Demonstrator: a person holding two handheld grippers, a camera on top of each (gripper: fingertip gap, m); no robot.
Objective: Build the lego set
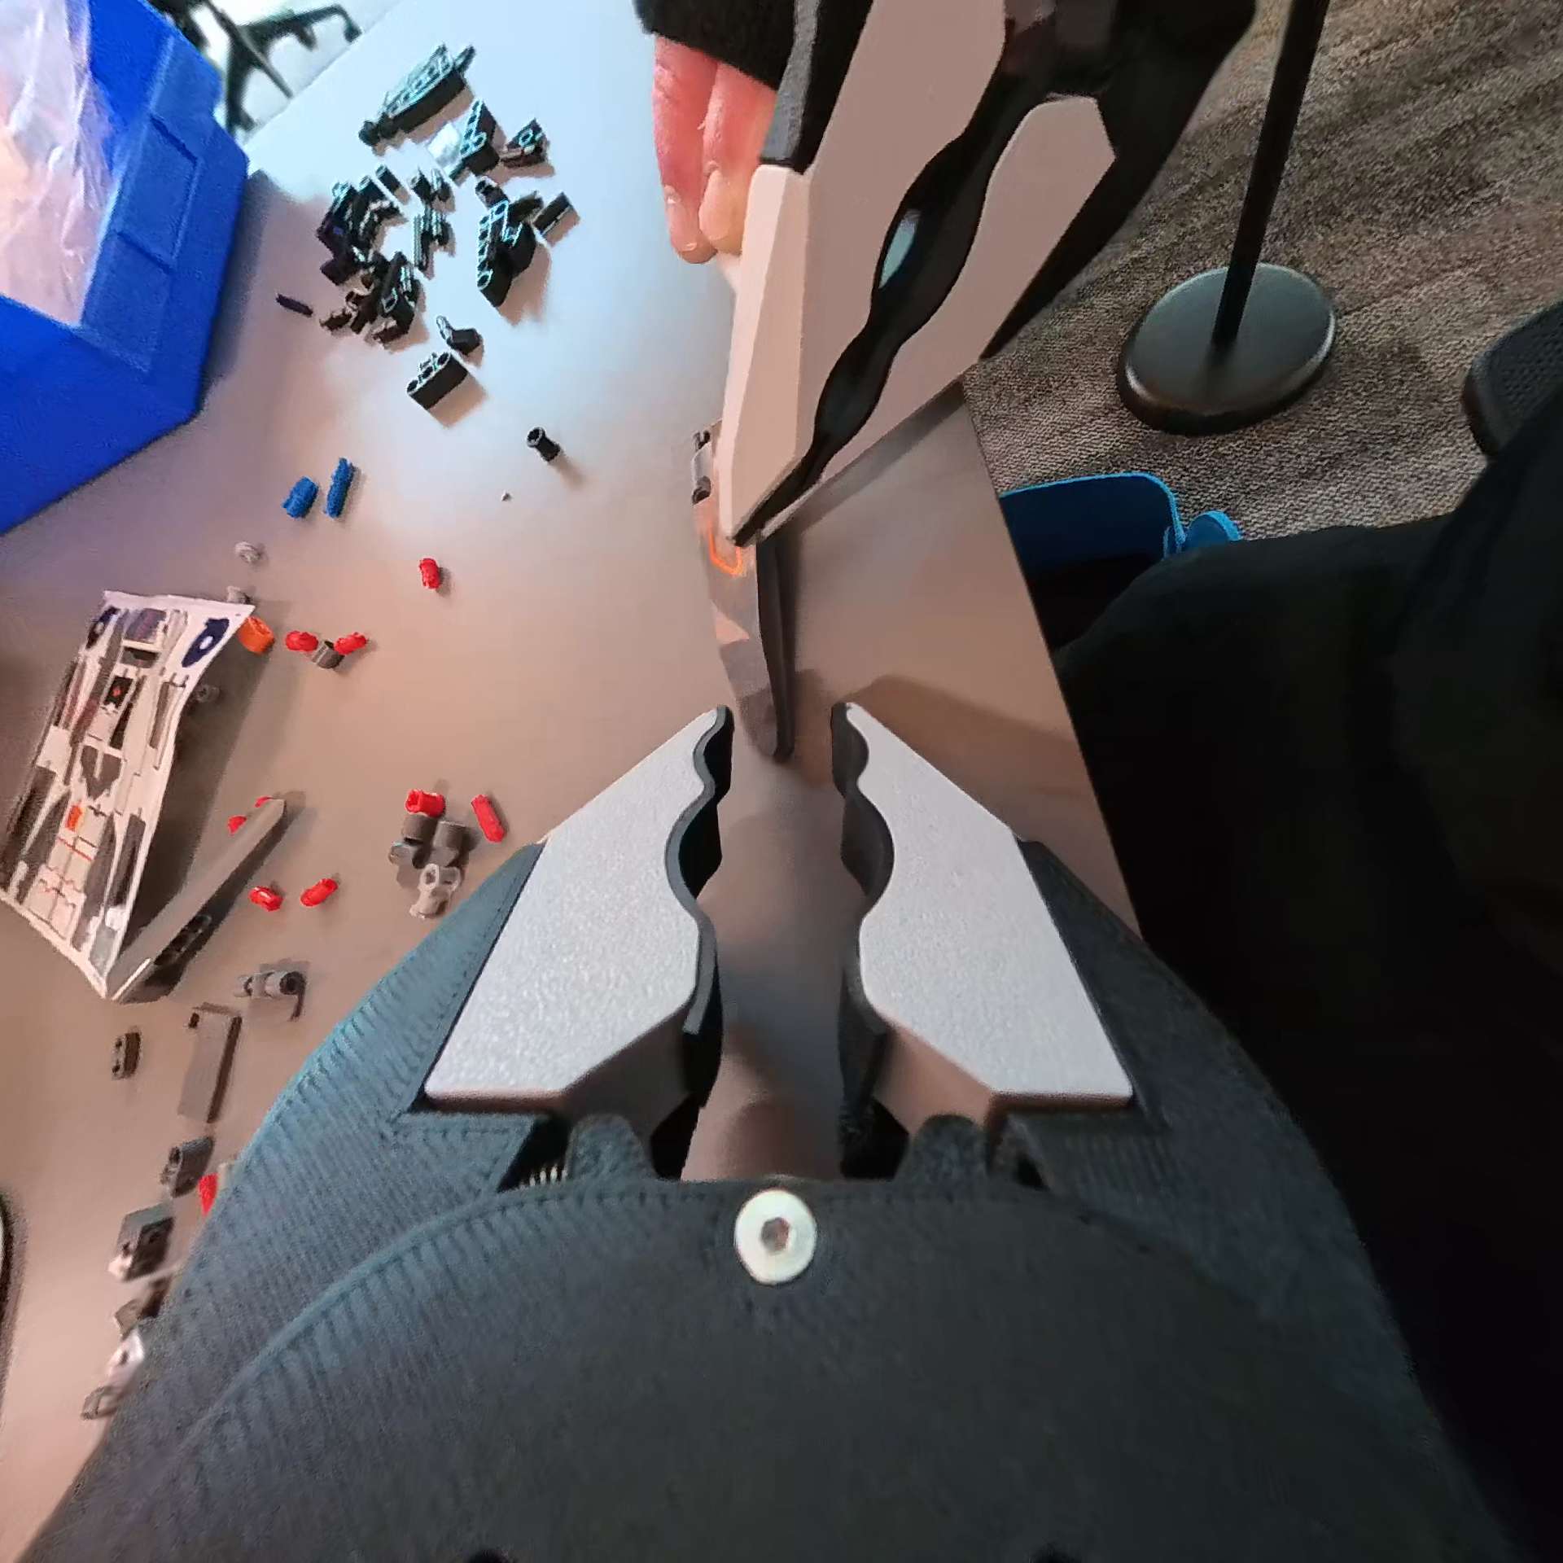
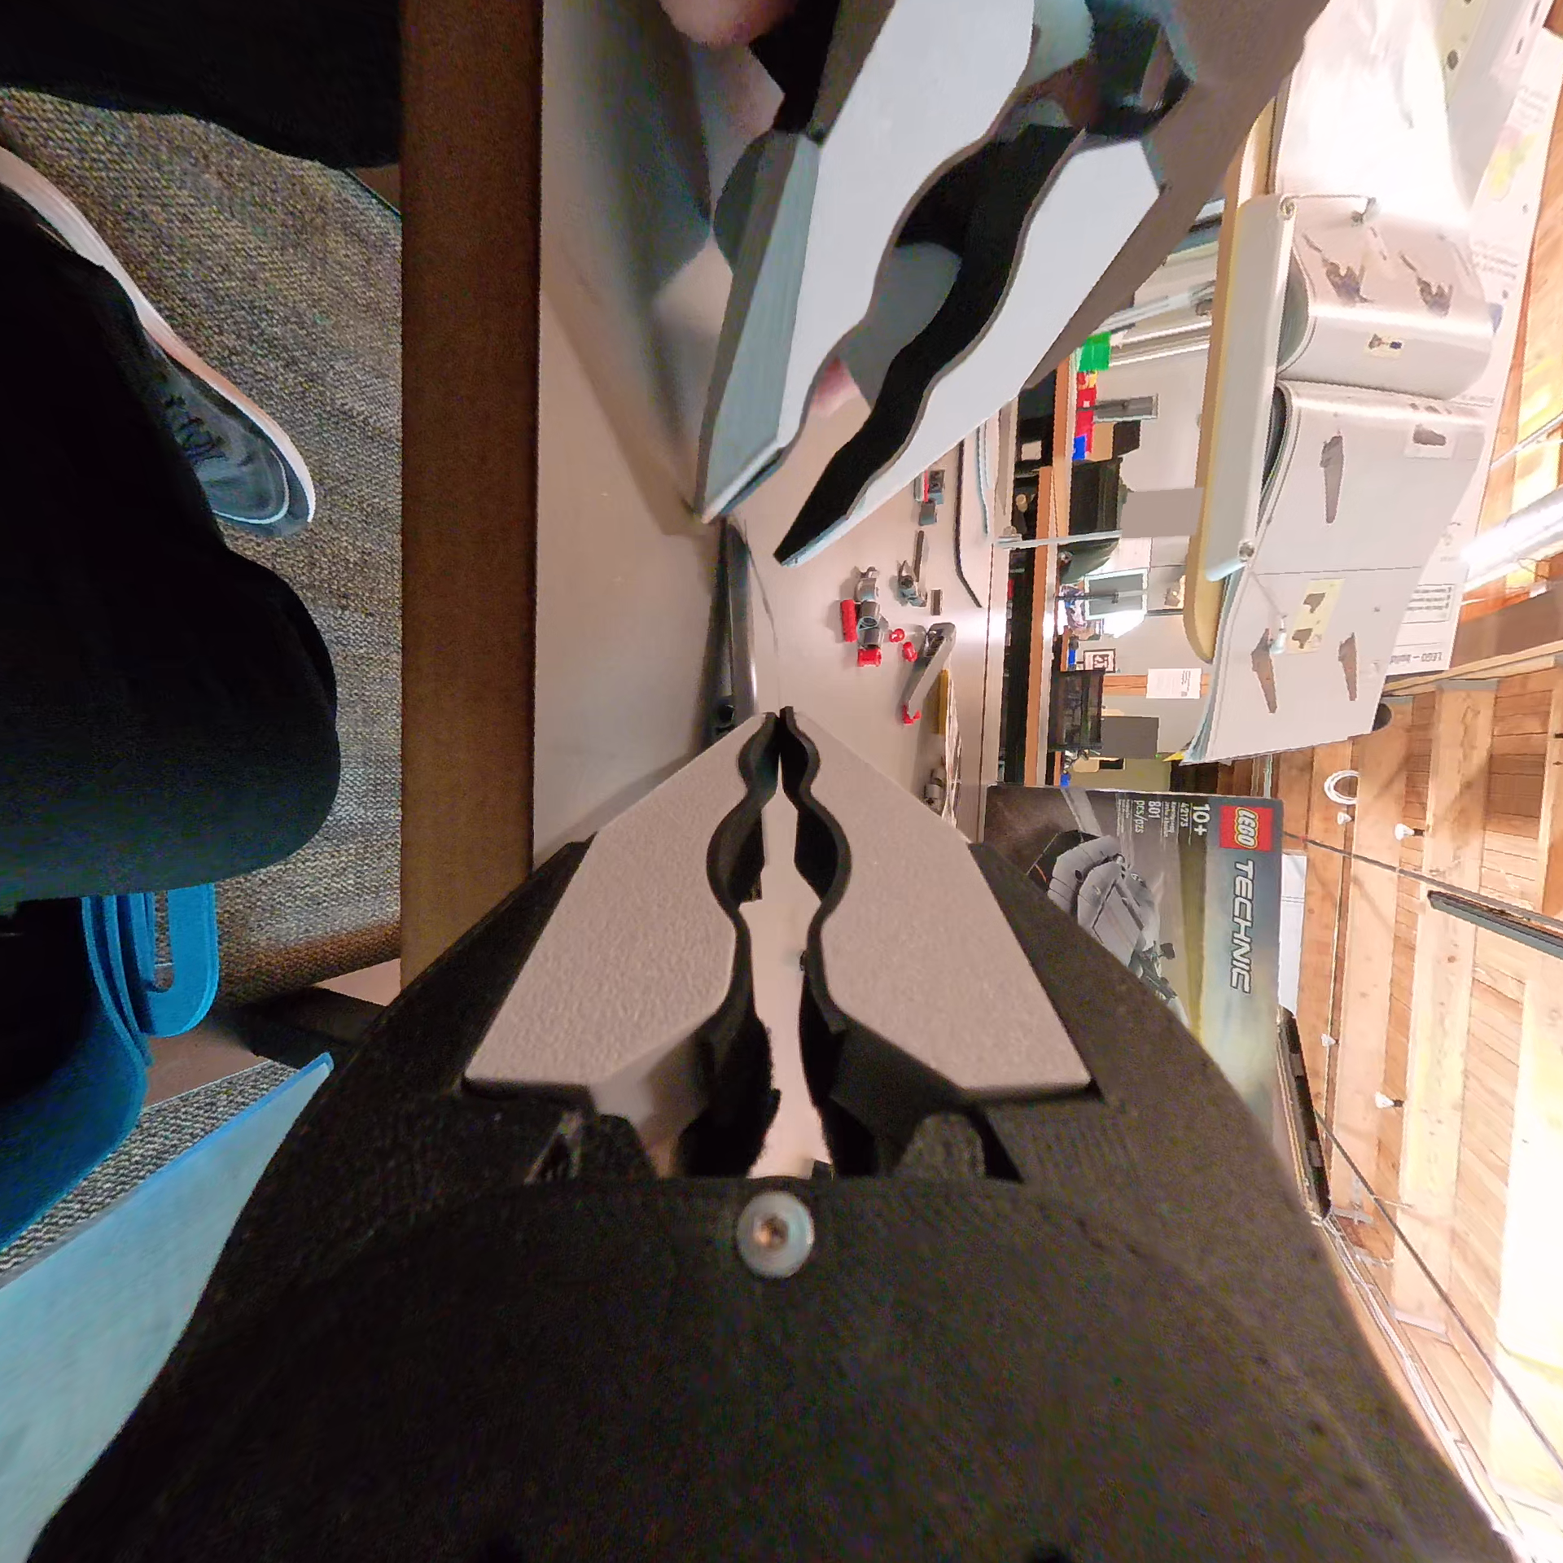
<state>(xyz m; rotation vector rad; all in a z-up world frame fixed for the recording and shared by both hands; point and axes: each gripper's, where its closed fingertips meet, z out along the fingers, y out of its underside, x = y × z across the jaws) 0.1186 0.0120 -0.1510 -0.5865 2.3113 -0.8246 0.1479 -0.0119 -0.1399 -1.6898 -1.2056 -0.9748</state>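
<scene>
Build barely started: loose black, red and grey lego pieces [image 1: 440, 228] litter your surface [image 1: 592, 592]. Left gripper [image 1: 780, 744] jaws wide, empty; right gripper [image 2: 780, 719] jaws pinch a thin grey curved panel [image 1: 748, 668] near the edge.

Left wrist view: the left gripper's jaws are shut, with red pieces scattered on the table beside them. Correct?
No. The left gripper has its jaws open, as the left wrist view shows; red pieces do lie scattered on the table.
</scene>
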